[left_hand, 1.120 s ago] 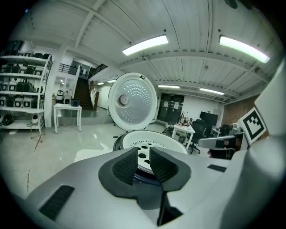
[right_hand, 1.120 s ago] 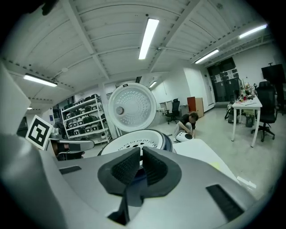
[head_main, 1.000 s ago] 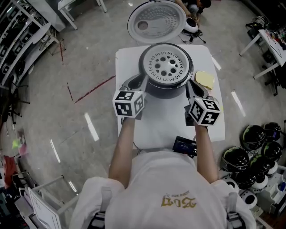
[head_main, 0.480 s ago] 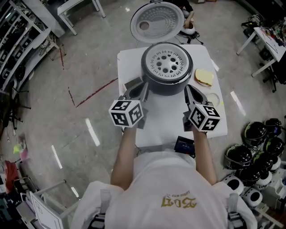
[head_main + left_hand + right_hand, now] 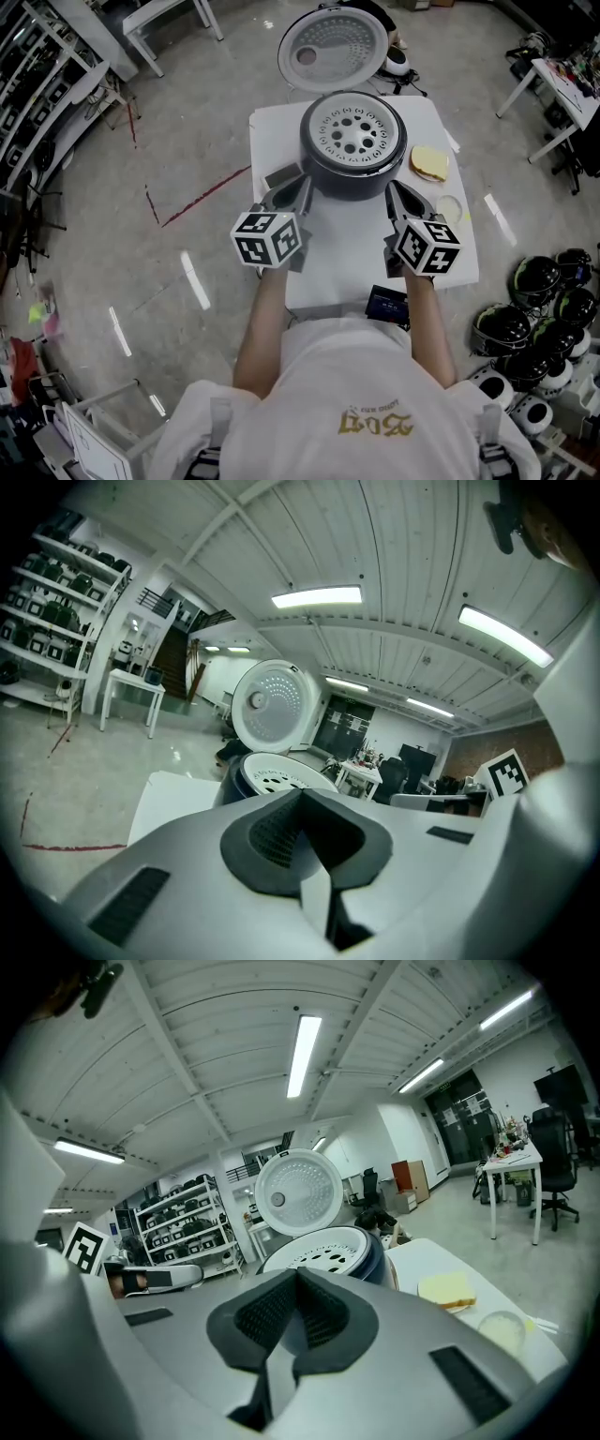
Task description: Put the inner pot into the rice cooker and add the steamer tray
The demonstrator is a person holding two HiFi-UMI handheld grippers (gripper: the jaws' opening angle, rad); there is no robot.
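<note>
Both pairs of jaws were closed tight with nothing between them: the left gripper [image 5: 305, 797] showed its dark ribbed pads [image 5: 272, 834] meeting at the tip, and the right gripper [image 5: 298, 1275] showed the same. Each gripper was held low over a white table [image 5: 345, 251], pointing away from the person and only slightly downward. Just ahead of the two tips, and in the gap between them, stood the dark rice cooker [image 5: 349, 180]. The left jaws lay close to its near left flank and the right jaws close to its near right flank. The white perforated steamer tray [image 5: 354, 132] sat level in the cooker's mouth, well forward of both tips. The inner pot could not be made out beneath it. Beyond the tray, farthest from the jaws, the cooker's round lid [image 5: 333, 47] stood open with its pale underside facing the person. To the outside of the right jaws, a yellow slab on a plate [image 5: 430, 162] lay on the table just beside the cooker. A small pale dish [image 5: 450, 208] lay nearer the right gripper's marker cube [image 5: 427, 246]. Behind the right jaws, at the table's near edge, sat a small dark device [image 5: 387, 302]. The left gripper's marker cube [image 5: 269, 237] hung over the table's left edge.
</note>
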